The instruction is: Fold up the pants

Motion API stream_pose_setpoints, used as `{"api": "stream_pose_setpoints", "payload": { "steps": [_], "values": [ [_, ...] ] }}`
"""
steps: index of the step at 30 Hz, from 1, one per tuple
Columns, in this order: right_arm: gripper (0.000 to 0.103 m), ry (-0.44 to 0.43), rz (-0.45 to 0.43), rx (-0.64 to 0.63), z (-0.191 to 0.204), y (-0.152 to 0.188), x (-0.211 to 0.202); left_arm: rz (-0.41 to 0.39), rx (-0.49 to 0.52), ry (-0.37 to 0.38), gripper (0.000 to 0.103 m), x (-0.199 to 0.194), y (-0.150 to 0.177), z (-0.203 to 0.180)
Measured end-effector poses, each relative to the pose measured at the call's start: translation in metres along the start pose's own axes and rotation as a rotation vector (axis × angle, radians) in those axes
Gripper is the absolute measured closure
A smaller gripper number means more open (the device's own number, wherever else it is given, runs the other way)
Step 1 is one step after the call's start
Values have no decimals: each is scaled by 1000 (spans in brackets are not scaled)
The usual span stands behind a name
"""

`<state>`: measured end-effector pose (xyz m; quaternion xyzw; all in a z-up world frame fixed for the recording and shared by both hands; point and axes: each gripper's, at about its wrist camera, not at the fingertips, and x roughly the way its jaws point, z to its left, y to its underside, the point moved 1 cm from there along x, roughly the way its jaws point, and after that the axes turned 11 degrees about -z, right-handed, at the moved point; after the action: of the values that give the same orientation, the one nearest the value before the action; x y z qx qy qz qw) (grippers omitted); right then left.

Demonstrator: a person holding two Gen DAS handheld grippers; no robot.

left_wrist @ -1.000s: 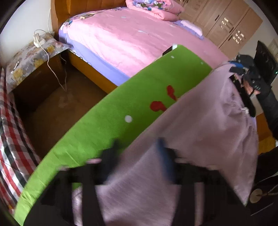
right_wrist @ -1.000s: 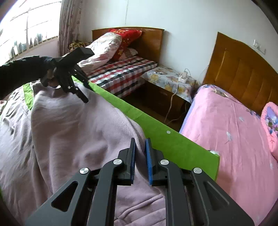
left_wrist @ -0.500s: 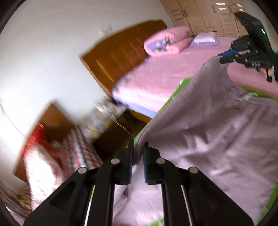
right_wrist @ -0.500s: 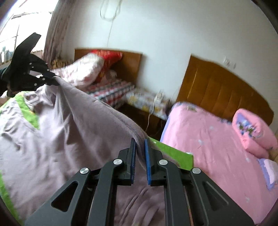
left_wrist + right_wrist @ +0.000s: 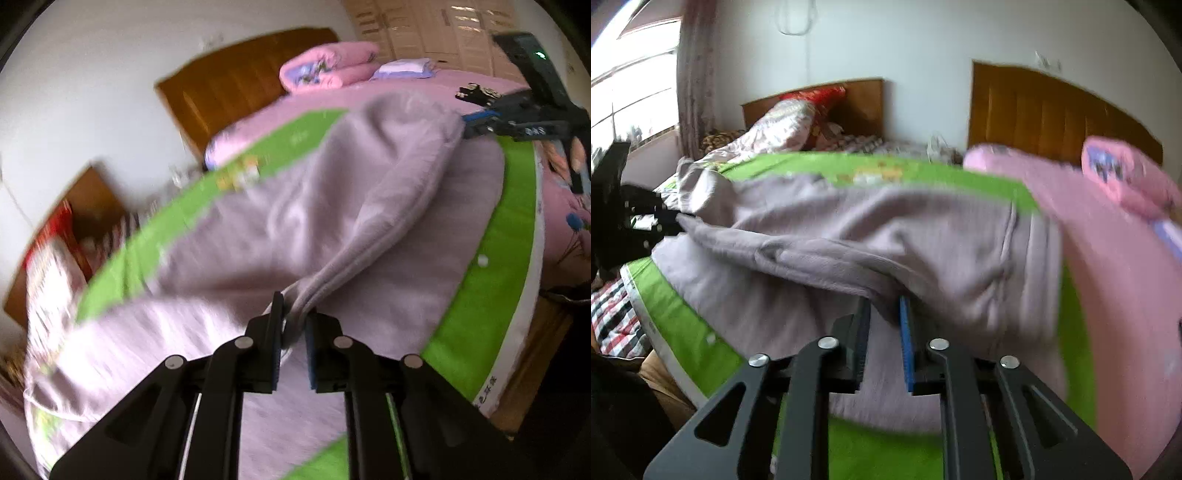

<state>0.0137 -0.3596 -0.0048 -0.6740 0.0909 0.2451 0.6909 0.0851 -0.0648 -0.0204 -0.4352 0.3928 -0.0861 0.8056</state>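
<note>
Lilac pants [image 5: 332, 206] lie spread over a green mat [image 5: 491, 295] on the surface, one edge lifted and strung between the two claws, partly doubled over the rest. Left claw [image 5: 293, 325] has a bunched seam edge between its jaws, which are easing apart; the cloth looks pinched. Right claw [image 5: 884, 314] holds the other end of that edge, jaws also opening with fabric between them; in the left wrist view its blue pads meet the cloth at the far corner.

Handling, as a guess: soft knit, light, limp, sags between grips, no stiffness. Not fragile, not slippery; it bunches and creases easily. Best grip points are the hemmed or seamed edges and corners, where the layers are thicker; a pinch mid-panel would just drag one layer.

Writing: small dark characters printed along the mat's white border [image 5: 487, 391], too blurred to read. No brand or label visible on the pants.

Pink bed [image 5: 1108, 258] just behind the surface.
</note>
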Motion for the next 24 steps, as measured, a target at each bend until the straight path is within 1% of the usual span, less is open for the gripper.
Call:
{"api": "stream_pose_setpoints", "payload": {
  "steps": [1, 2, 3, 4, 5, 6, 7, 9, 10, 11, 12, 14, 17, 18, 19, 20, 21, 23, 24],
  "values": [
    [81, 2, 3, 25, -1, 3, -1, 10, -44, 12, 89, 4, 6, 1],
    [71, -1, -1, 48, -1, 5, -5, 6, -81, 11, 85, 3, 11, 3],
    [51, 5, -19, 77, -2, 5, -16, 1, -123, 12, 83, 1, 14, 6],
    [40, 9, -46, 106, -4, 5, -25, -13, -177, 15, 74, -6, 17, 10],
    [28, 4, -77, 149, -6, 4, -35, -35, -228, 10, 48, -18, 22, 14],
    [28, -19, -99, 209, -10, 8, -46, -60, -281, 0, 32, -26, 24, 21],
    [28, -34, -104, 245, -14, 9, -50, -94, -357, -11, 17, -38, 30, 27],
    [28, -43, -108, 339, -23, 11, -50, -138, -486, 18, 17, -57, 42, 35],
    [29, -51, -100, 397, -30, 12, -45, -160, -579, 32, 17, -63, 48, 41],
    [34, -59, -83, 486, -39, 16, -37, -169, -644, 38, 17, -69, 54, 45],
    [38, -65, -75, 544, -44, 18, -30, -171, -710, 47, 17, -72, 61, 51],
    [41, -61, -81, 608, -53, 20, -20, -174, -825, 80, 17, -72, 73, 62],
    [43, -43, -81, 642, -60, 16, -7, -177, -893, 85, 17, -78, 80, 71],
    [43, -33, -61, 649, -60, 16, -3, -180, -907, 90, 17, -79, 81, 72],
    [44, -17, -24, 660, -61, 17, 2, -186, -922, 98, 17, -81, 82, 75],
    [48, -8, 16, 687, -62, 19, 9, -188, -935, 103, 17, -81, 82, 76],
    [48, -7, 20, 699, -63, 21, 10, -189, -946, 107, 17, -83, 85, 77],
    [48, 5, 19, 693, -62, 20, 11, -182, -994, 115, 17, -80, 89, 83],
    [48, 4, 14, 710, -63, 22, 11, -178, -1022, 116, 17, -80, 92, 87]
  ]
}}
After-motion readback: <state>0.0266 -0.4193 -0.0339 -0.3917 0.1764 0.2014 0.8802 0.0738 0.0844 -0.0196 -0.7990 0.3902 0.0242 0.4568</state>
